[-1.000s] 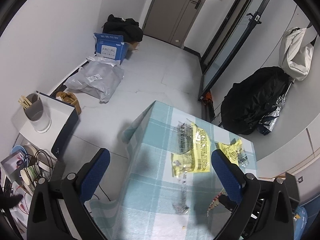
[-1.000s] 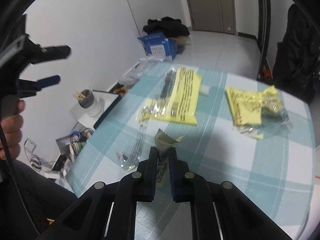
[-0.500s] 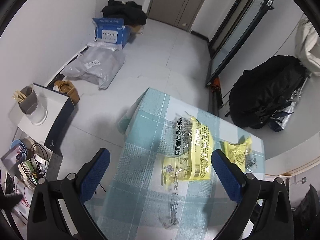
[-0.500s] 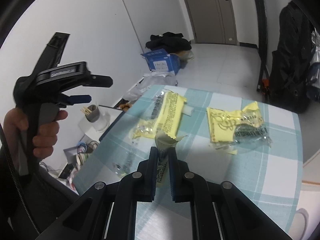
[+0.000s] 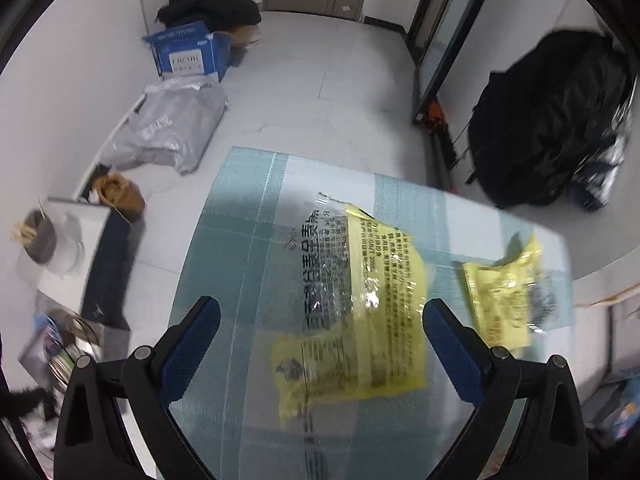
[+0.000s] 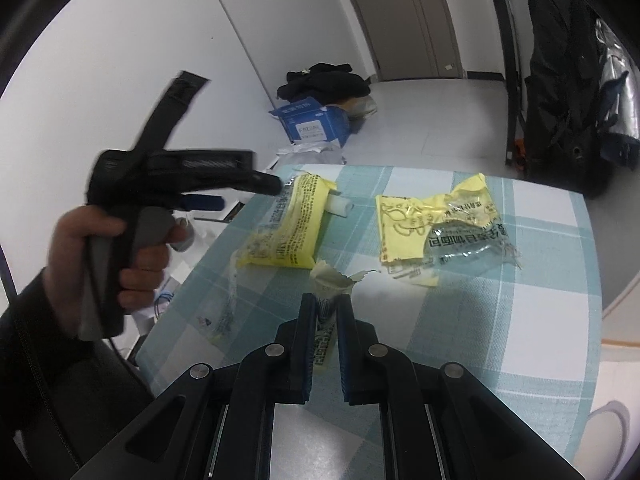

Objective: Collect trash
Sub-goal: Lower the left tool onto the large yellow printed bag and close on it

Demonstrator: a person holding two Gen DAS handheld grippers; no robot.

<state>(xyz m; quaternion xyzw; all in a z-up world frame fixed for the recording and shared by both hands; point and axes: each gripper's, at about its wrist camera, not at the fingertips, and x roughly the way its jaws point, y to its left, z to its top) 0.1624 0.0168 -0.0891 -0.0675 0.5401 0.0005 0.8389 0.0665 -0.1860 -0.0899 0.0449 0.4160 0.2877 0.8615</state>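
Two yellow snack wrappers lie on the teal checked tablecloth [image 5: 240, 208]. My left gripper [image 5: 322, 348] hangs open above the long flat wrapper [image 5: 360, 300], its blue pads [image 5: 192, 344] wide to either side and not touching it. The crumpled wrapper [image 5: 504, 296] lies further right. In the right wrist view a hand [image 6: 100, 248] holds that left gripper [image 6: 248, 194] over the table's left edge, beside the flat wrapper [image 6: 288, 224]. My right gripper [image 6: 326, 304] is shut on a torn pale wrapper scrap [image 6: 330, 282], held above the cloth. The crumpled wrapper [image 6: 432, 224] lies ahead of it to the right.
A clear plastic strip [image 6: 226, 300] lies near the table's left edge and a small white roll [image 6: 340, 206] beside the flat wrapper. On the floor stand a blue box [image 5: 188, 52], a grey mailer bag [image 5: 168, 128], a black bag [image 5: 548, 120] and a white box with a cup of sticks [image 5: 40, 236].
The left gripper has come down and across over the table, so the flat yellow wrapper now sits between its open pads. The right gripper drew back a little, still holding the scrap.
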